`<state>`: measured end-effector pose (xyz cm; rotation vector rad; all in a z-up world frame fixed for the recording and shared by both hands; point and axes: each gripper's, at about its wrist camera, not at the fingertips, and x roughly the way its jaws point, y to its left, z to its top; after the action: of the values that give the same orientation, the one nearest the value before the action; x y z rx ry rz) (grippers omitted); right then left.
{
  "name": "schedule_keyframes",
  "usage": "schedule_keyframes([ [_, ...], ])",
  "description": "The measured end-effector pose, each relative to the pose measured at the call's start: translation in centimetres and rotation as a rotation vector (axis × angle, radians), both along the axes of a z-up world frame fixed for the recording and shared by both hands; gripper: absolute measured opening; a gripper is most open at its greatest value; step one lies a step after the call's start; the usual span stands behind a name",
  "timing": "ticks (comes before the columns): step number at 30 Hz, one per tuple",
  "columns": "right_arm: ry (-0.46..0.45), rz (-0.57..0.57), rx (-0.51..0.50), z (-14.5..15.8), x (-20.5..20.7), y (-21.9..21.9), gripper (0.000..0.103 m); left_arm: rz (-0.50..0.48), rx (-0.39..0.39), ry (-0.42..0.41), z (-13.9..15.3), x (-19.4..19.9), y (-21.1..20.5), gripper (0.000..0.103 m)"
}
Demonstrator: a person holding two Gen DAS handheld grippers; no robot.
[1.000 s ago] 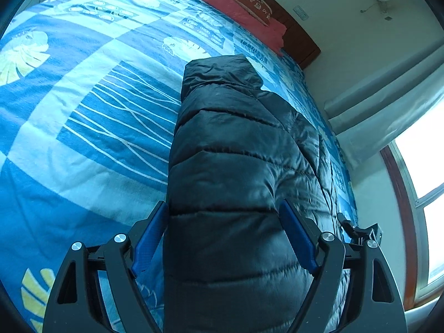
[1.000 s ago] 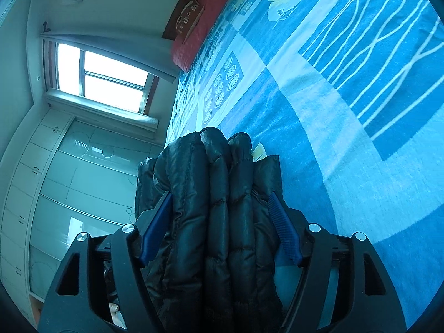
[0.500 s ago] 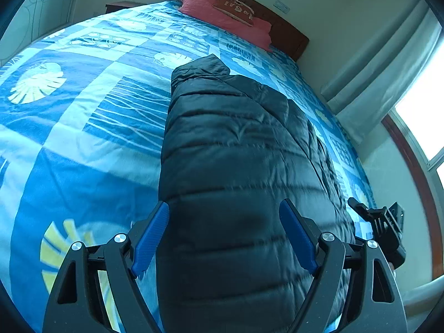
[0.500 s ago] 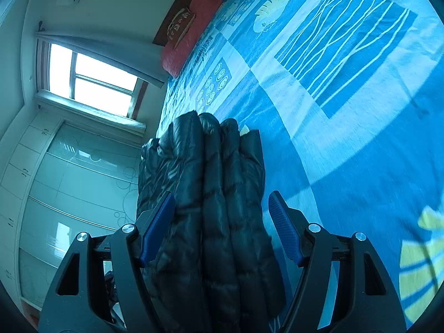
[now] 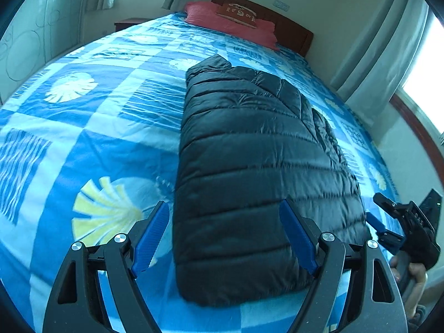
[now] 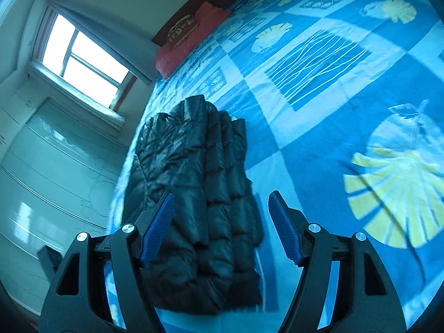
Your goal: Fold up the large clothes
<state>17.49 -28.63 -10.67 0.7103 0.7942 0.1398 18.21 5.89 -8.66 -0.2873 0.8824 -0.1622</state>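
Note:
A black quilted puffer jacket (image 5: 249, 161) lies folded into a long narrow bundle on the blue patterned bedspread (image 5: 91, 127). My left gripper (image 5: 224, 233) is open and empty, raised above the jacket's near end, with its blue pads apart. In the right wrist view the jacket (image 6: 199, 183) lies flat by the bed's left edge. My right gripper (image 6: 222, 224) is open and empty, hovering over the jacket's near end. The right gripper also shows at the far right of the left wrist view (image 5: 388, 219), beside the jacket.
A red pillow (image 5: 230, 22) and a dark wooden headboard (image 5: 291, 30) are at the far end of the bed. Curtains and a window (image 6: 80, 63) stand along the jacket's side. A pale wardrobe (image 6: 41, 177) is close to the bed edge.
Both grippers have lifted and drawn back from the jacket, which now lies free on the bed. The jaws stay open.

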Motion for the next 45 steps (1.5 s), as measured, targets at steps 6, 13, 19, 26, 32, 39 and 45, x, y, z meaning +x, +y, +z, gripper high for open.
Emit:
schedule_keyframes([
  [6, -0.011, -0.025, -0.208, 1.8, -3.1, 2.1, 0.074, 0.018, 0.093, -0.041, 1.3, -2.5, -0.8, 0.080],
  [13, -0.049, -0.008, -0.413, 4.1, -5.6, 5.6, 0.079, 0.040, 0.144, -0.080, 2.5, -5.1, -1.6, 0.081],
  [19, -0.091, 0.024, -0.521, 5.7, -7.2, 8.7, 0.081, 0.050, 0.182, -0.108, 3.3, -7.0, -2.4, 0.081],
  [26, -0.129, 0.048, -0.580, 6.7, -8.3, 10.8, 0.085, 0.051, 0.205, -0.150, 4.5, -8.6, -3.0, 0.082],
  [32, -0.141, 0.059, -0.581, 7.1, -8.8, 11.5, 0.085, 0.064, 0.214, -0.171, 5.1, -9.4, -3.1, 0.083],
  [39, -0.152, 0.065, -0.580, 7.3, -9.1, 12.0, 0.085, 0.067, 0.219, -0.185, 5.6, -9.8, -3.2, 0.084],
  [45, -0.164, 0.069, -0.582, 7.5, -9.5, 12.2, 0.085, 0.066, 0.218, -0.188, 5.6, -10.2, -3.3, 0.084],
])
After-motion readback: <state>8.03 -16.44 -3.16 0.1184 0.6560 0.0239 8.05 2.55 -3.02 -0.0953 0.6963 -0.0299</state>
